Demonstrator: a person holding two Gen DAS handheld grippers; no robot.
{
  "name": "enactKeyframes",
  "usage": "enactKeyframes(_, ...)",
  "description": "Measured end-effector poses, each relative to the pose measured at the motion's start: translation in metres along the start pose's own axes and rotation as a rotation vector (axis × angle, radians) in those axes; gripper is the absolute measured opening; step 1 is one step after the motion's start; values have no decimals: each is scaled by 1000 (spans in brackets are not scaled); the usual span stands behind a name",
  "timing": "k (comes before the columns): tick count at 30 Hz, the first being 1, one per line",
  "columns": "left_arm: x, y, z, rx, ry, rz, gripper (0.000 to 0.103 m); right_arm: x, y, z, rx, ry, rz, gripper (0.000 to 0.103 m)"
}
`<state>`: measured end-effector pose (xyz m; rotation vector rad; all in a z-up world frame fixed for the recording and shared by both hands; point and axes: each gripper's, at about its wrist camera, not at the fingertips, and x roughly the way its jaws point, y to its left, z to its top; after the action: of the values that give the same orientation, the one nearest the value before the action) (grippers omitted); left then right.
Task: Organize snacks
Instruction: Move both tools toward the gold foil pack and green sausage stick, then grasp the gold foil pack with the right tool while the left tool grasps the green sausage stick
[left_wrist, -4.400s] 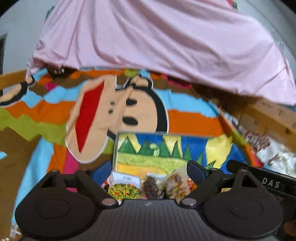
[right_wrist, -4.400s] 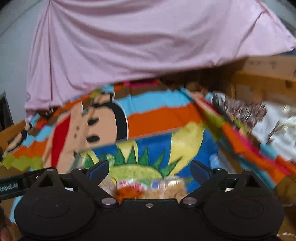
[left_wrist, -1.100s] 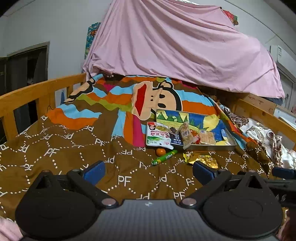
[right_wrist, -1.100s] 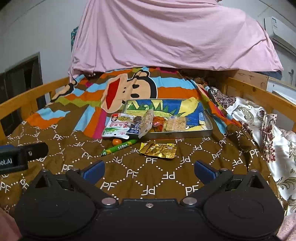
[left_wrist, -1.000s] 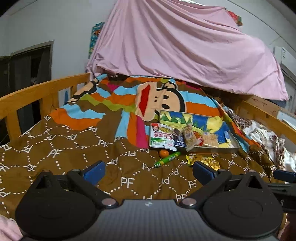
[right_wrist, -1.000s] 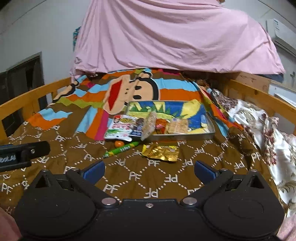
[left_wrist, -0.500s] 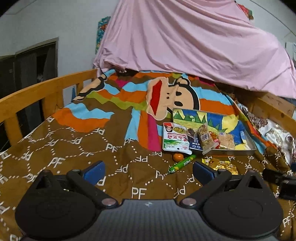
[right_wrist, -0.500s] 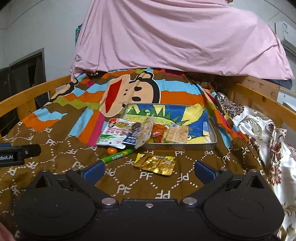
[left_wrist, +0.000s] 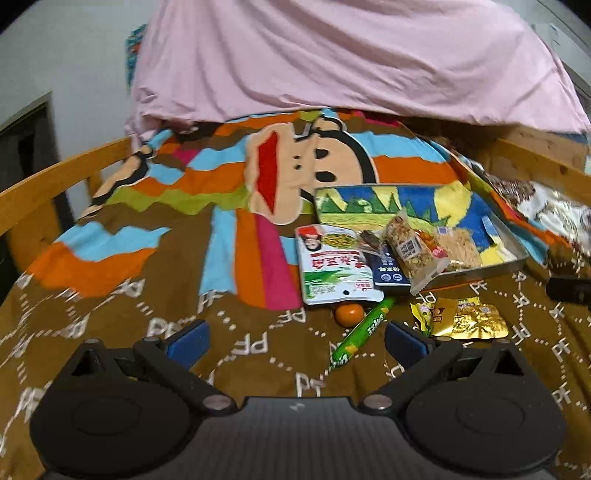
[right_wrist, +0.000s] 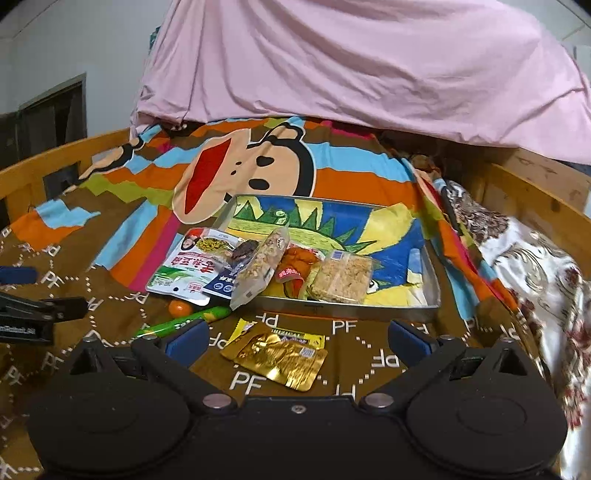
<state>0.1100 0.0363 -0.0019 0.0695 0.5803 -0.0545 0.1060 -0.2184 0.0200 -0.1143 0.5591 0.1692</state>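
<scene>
The metal tray (right_wrist: 424, 308) with its painted floor sits on the cartoon bedspread (right_wrist: 110, 229), and the snacks cluster at its near-left corner. Left of that corner lies a white-and-green pouch (right_wrist: 186, 267), with a small orange (right_wrist: 180, 306) and a green candy stick (right_wrist: 184, 321) in front of it. A clear granola bag (right_wrist: 260, 267) leans over the tray's front rim; an orange packet (right_wrist: 295, 267) and a pale cracker pack (right_wrist: 341, 277) lie inside. A gold foil packet (right_wrist: 277, 354) lies just before the rim, outside.

Both grippers, left (left_wrist: 295, 338) and right (right_wrist: 297, 338), are spread wide and hold nothing.

The gold packet looks the natural next pick (it lies flat, so pinching a raised edge should beat pressing into soft bedding).

Only the right view shows the tray's full front wall; the left view shows the green stick's whole length.
</scene>
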Motion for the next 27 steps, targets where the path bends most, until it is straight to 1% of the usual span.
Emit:
enactKeyframes(3, 29, -3, 0, 57, 22, -48, 103, 14, -1, 2, -46, -11, 19, 102)
enactKeyframes(6, 54, -3, 1, 66, 49, -83, 103, 28, -2, 4, -106, -21, 49, 102)
enactKeyframes(8, 66, -4, 4, 64, 45, -125, 103, 37, -1, 4, -147, -19, 73, 102)
enactKeyframes(11, 81, -7, 8, 95, 36, -200, 103, 54, -3, 2, -205, 3, 125, 102)
enactKeyframes(13, 90, -9, 10, 121, 55, -241, 103, 65, -4, 0, -235, 26, 162, 102)
enactKeyframes(17, 109, -11, 5, 133, 108, -327, 103, 88, -7, -7, -278, 68, 221, 102)
enactKeyframes(20, 120, -12, 0, 136, 153, -362, 102, 102, -5, -15, -297, 109, 271, 102)
enactKeyframes(23, 129, -12, -2, 130, 182, -396, 101, 113, -1, -21, -328, 130, 297, 102)
enactKeyframes(26, 131, -13, -2, 119, 191, -414, 96, 123, 1, -25, -335, 145, 285, 100)
enactKeyframes(27, 131, -13, -2, 117, 194, -416, 92, 126, 1, -26, -330, 150, 287, 99)
